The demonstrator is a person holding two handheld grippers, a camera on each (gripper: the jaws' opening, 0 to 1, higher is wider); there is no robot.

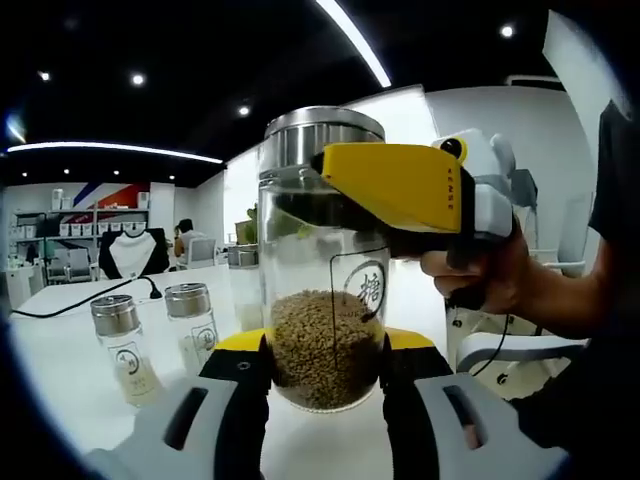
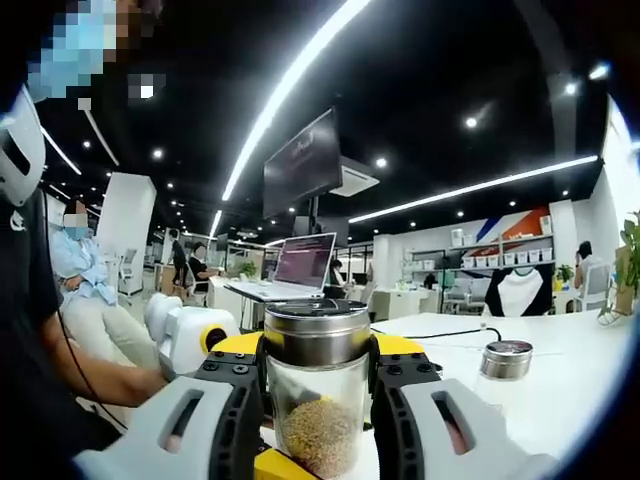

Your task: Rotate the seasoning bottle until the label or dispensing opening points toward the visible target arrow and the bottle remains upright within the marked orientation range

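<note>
The seasoning bottle point(image 1: 325, 330) is a clear glass jar with a steel lid point(image 1: 320, 135), about half full of brown granules, and it stands upright. Its round printed label point(image 1: 366, 285) faces the right of the left gripper view. My left gripper point(image 1: 325, 350) is shut on the jar's lower body. My right gripper point(image 1: 335, 190), yellow and held by a hand point(image 1: 490, 275), reaches in from the right and clamps the jar just below the lid. In the right gripper view the lid point(image 2: 318, 330) sits between the jaws of my right gripper point(image 2: 318, 362), with the left gripper point(image 2: 283, 466) below.
Two smaller seasoning bottles point(image 1: 122, 345) point(image 1: 192, 320) stand on the white table point(image 1: 70, 380) to the left; one point(image 2: 506, 360) is to the right in the right gripper view. A black cable point(image 1: 80, 300) lies behind them. A person's body point(image 2: 40, 330) is close on the left.
</note>
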